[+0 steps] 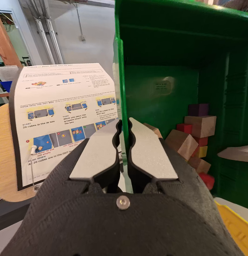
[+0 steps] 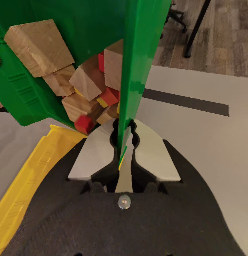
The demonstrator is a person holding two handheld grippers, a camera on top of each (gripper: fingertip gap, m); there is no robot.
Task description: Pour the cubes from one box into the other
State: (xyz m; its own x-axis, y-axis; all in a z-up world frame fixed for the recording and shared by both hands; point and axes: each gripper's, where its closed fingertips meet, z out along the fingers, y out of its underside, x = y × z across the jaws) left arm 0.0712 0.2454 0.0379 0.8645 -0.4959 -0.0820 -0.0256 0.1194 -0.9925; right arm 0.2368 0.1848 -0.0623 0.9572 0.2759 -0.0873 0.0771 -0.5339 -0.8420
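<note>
1. Two boxes in play, and you hold the larger sight of them: the green box is tipped steeply on its side, open face toward your left wrist camera, lifted above the grey desk.
2. Yellow box sits on the desk directly below the green one's lowered rim; only its edge and one wall show in either view.
3. Printed instruction sheet stands on a dark board behind the left side, beyond the green wall; a strip of dark tape lies on the desk to the right.
4. Your left gripper is pinching the green box's side wall, one finger inside, one outside, both pressed onto the plastic.
5. Your right gripper pinches the opposite wall the same way, the thin green edge running down between its fingers.
6. Cubes are heaped in the lowest corner of the green box: plain wood ones, large and small, mixed with red, yellow and one purple cube.
7. One red cube is at the green rim, just above the yellow box's edge.
</note>
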